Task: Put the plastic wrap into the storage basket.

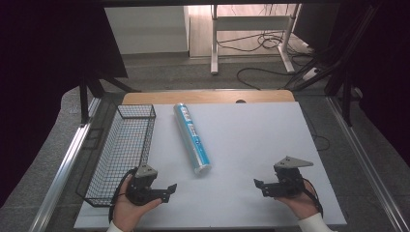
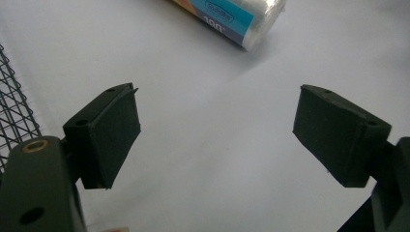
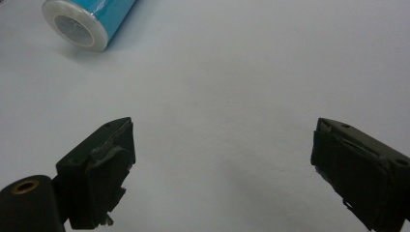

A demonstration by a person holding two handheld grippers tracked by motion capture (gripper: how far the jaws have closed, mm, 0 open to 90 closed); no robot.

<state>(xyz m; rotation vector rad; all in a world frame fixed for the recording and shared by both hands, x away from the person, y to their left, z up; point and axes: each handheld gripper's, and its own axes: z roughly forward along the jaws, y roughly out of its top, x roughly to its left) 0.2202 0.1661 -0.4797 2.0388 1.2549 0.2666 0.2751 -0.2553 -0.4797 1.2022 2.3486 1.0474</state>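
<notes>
White tabletop [image 1: 251, 140], wire basket [image 1: 123, 150] along left edge. Blue-labelled roll of film [image 1: 192, 138] lying flat mid-table, just right of basket, near end pointing between both grippers. Left gripper [image 1: 167, 189] and right gripper [image 1: 259, 185] low over near edge, facing inward, well apart. Both released: jaws spread, nothing between.

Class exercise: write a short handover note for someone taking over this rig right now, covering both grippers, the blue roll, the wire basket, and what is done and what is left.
Left gripper: jaws open, holding nothing, beside the wire basket.
Right gripper: jaws open, holding nothing.
Blue roll: lying on the white table between basket and right gripper, untouched.
Done: nothing yet.
Left: probably grasp the roll and put it in the basket.
</notes>
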